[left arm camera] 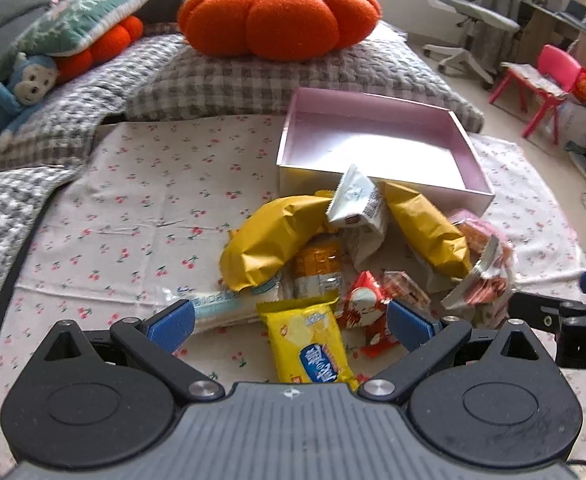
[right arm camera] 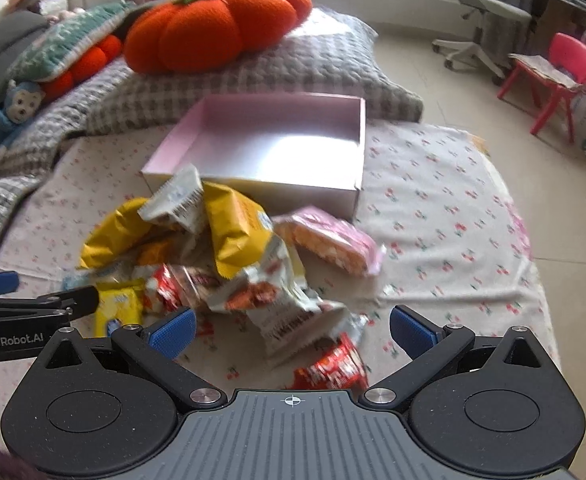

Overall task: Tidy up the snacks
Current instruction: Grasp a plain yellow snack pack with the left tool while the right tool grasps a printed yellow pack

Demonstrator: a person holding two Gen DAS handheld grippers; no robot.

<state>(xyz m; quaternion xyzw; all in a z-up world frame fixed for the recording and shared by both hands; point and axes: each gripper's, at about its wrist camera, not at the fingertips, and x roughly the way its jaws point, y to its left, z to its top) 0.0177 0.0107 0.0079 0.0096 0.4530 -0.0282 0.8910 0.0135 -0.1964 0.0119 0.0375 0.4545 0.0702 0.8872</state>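
Left gripper (left arm camera: 291, 326) and right gripper (right arm camera: 292, 330): both spread wide, holding nothing, above the snack pile (left arm camera: 357, 256) lying just before the pink box (left arm camera: 377, 148).

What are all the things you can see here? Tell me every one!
box: 1, pink, open, on the cherry-print cloth, behind the snacks
yellow packets: 2 large, in the pile
yellow biscuit pack: 1, front of the pile
white packet: 1, leaning on the box
pink packet: 1, right of the pile
red packets: a few, count unclear
pumpkin cushion: 1, orange, on the checked quilt
blue monkey toy: 1, far left
office chair: 1, grey
small chair: 1, pink
left hand-held gripper: open
right hand-held gripper: open
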